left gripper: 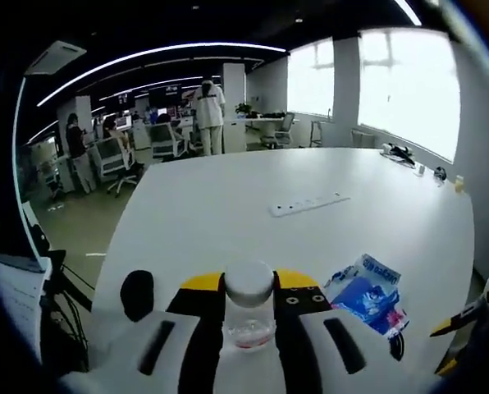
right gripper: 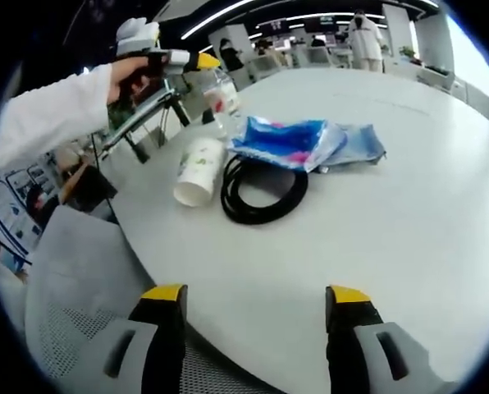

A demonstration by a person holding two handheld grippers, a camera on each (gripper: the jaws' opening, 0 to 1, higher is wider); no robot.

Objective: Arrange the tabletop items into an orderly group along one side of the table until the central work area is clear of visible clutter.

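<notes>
The white table (right gripper: 409,197) bears a blue packet (right gripper: 298,141), a black cable coil (right gripper: 265,190) touching its near edge, and a paper cup (right gripper: 199,168) on its side just beside the coil. The left gripper (left gripper: 250,316) pinches an upright clear bottle (left gripper: 249,310) beside the packet. The right gripper (right gripper: 257,332), jaws spread and empty, faces the coil and is likely nearer it.

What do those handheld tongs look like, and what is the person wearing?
The left tongs have two broad white jaws with yellow tips, black inner pads and dark slots along their tops. The right tongs match: pale grey-white jaws, yellow tips, black inner faces and a dark slot on each. In the right gripper view, the left tongs' body looks white and black with a yellow tip, and the person's sleeve is white.
</notes>
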